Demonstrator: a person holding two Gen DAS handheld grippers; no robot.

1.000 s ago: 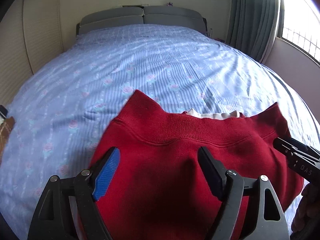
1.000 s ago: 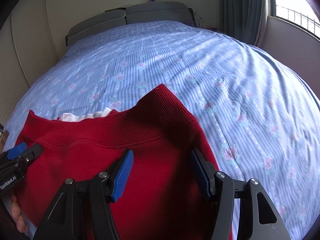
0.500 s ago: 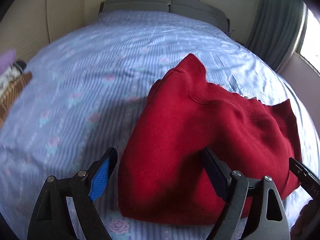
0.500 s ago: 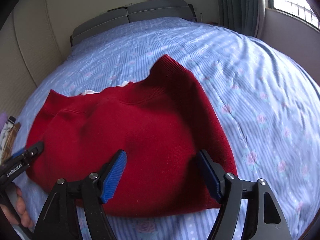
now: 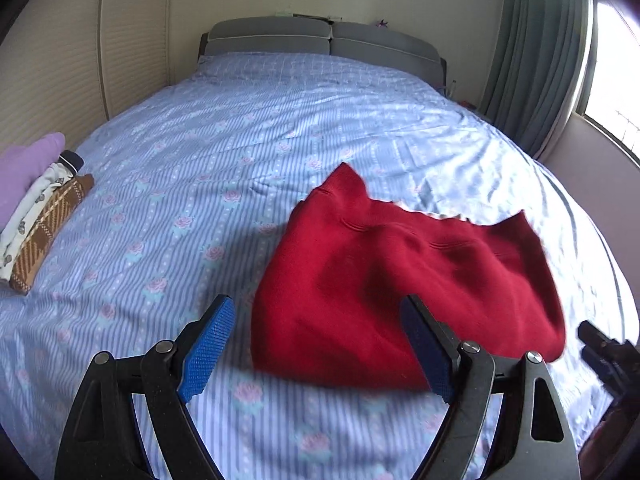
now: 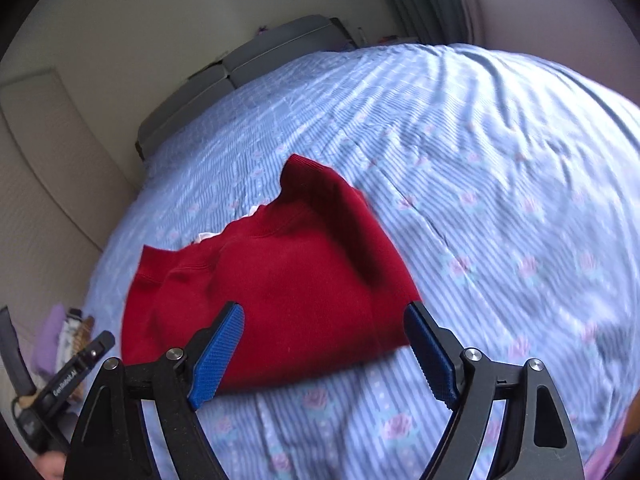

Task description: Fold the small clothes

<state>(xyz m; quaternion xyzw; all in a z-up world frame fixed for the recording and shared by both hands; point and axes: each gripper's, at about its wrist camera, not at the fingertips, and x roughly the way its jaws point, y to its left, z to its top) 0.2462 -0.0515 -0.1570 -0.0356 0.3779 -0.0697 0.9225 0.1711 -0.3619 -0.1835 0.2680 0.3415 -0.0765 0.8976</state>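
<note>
A red knit garment (image 5: 404, 280) lies folded on the blue flowered bedsheet (image 5: 240, 152), with a strip of white fabric showing at its far edge. My left gripper (image 5: 320, 344) is open and empty, held just short of the garment's near left edge. My right gripper (image 6: 328, 352) is open and empty above the garment's (image 6: 272, 292) near edge. Each gripper shows at the edge of the other's view: the right one (image 5: 600, 352) and the left one (image 6: 76, 372).
A stack of folded clothes (image 5: 36, 208), purple on top with white and brown plaid pieces, sits at the bed's left edge. The grey headboard (image 5: 320, 44) is at the far end. Curtains (image 5: 532, 68) and a window are on the right.
Both grippers have pulled back toward me and away from the red garment, which now lies further off on the sheet. The right view has tilted. The clothes stack has come into view.
</note>
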